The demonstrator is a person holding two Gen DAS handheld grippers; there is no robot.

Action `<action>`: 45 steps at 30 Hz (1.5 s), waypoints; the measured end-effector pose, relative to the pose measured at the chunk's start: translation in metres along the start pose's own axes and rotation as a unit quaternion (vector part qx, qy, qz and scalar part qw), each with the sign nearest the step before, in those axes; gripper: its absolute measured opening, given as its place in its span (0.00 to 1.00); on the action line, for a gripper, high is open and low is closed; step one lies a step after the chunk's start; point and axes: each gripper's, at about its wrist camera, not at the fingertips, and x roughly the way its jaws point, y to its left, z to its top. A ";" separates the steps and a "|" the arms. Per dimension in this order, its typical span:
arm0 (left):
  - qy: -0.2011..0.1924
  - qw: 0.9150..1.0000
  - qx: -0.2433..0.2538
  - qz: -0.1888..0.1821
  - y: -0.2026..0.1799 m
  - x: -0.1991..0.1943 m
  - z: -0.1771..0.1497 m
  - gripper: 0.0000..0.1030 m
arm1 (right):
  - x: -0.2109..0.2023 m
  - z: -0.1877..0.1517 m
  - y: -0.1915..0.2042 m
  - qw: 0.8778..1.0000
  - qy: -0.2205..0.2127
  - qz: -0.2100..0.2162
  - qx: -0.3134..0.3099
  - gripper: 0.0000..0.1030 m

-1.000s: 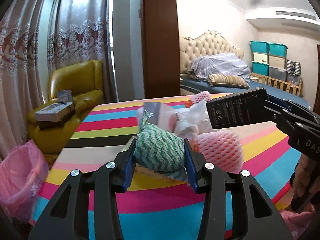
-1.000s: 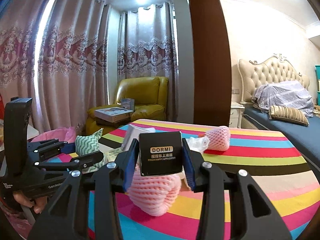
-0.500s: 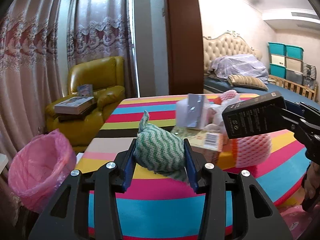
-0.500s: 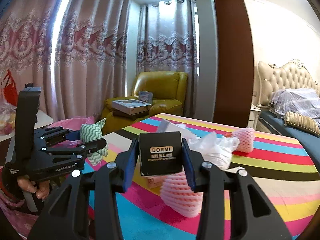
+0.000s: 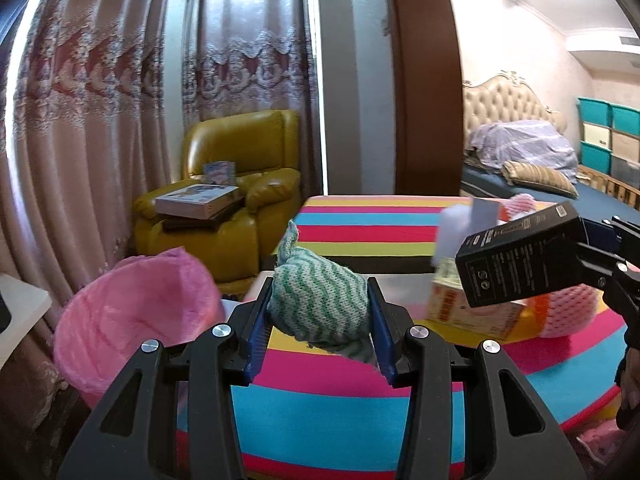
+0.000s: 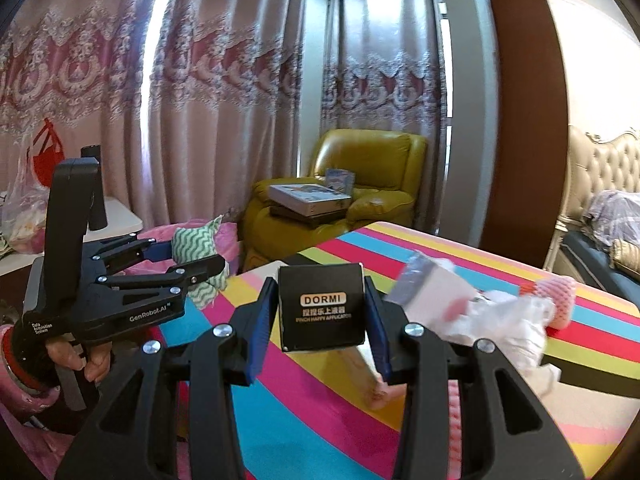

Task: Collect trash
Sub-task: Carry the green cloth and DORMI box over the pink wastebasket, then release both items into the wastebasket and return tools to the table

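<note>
From my left wrist view, my left gripper pinches the green zigzag cloth; the pink-lined bin sits just left and below, nearest this hand.

From my right wrist view, my right gripper clamps the black box, marked "DORMI"; the left tongs read "GenRobot.AI".

Knitted green-white cloth, matt black cardboard box, glossy yellow leather armchair, thin pink plastic bag.

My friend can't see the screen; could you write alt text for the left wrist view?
The left tool grips a green-and-white cloth above a striped table, a pink-lined bin to its left. At right, the right tool holds a black box.
</note>
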 end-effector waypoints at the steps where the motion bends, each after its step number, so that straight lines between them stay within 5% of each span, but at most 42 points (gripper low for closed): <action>1: 0.001 1.000 -0.003 0.005 0.006 0.000 0.000 0.40 | 0.006 0.003 0.004 1.000 0.002 0.006 -0.003 0.40; 22: 0.007 0.990 -0.058 0.128 0.134 -0.003 0.001 0.40 | 0.128 0.070 0.094 0.991 0.030 0.132 -0.006 0.40; 36: 0.047 0.984 -0.129 0.117 0.223 0.019 -0.022 0.41 | 0.211 0.082 0.161 0.982 0.070 0.173 -0.033 0.42; 38: 0.055 0.983 -0.130 0.118 0.225 0.024 -0.025 0.48 | 0.219 0.080 0.166 0.981 0.078 0.172 -0.042 0.47; 40: 0.055 0.981 -0.138 0.128 0.228 0.023 -0.028 0.54 | 0.218 0.080 0.163 0.982 0.075 0.167 -0.041 0.64; 43: 0.045 0.979 -0.138 0.146 0.226 0.015 -0.029 0.81 | 0.207 0.079 0.151 0.984 0.067 0.161 -0.038 0.64; 45: 0.034 0.977 -0.136 0.163 0.224 0.008 -0.028 0.85 | 0.196 0.078 0.139 0.985 0.062 0.156 -0.033 0.64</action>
